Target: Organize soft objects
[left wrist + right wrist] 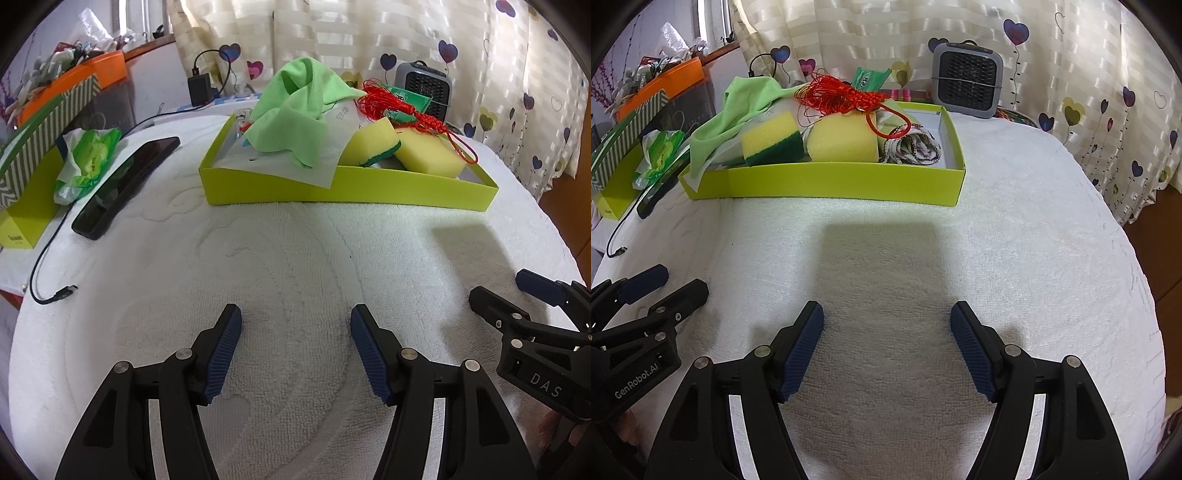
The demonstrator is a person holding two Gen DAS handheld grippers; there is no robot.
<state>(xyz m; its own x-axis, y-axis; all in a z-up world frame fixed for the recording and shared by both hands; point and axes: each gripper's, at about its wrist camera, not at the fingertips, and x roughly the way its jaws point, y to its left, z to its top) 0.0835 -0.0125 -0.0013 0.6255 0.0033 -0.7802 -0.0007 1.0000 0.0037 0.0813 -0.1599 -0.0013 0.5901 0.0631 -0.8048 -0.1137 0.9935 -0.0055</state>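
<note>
Left gripper (295, 321) and right gripper (886, 317): wide, nothing held, hovering over white towel (1015, 240) (bare between pads). Printed: "DAS", "GenRobot.AI".

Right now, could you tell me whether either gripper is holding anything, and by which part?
Nothing is held: left gripper and right gripper are empty, jaws open.

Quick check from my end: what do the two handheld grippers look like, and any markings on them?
Both are black plastic with silver pivot pins and ribbed dark-blue pads. The left gripper reads "GenRobot.AI" on its side; the right gripper reads "DAS". No cables or sleeves are visible.
</note>
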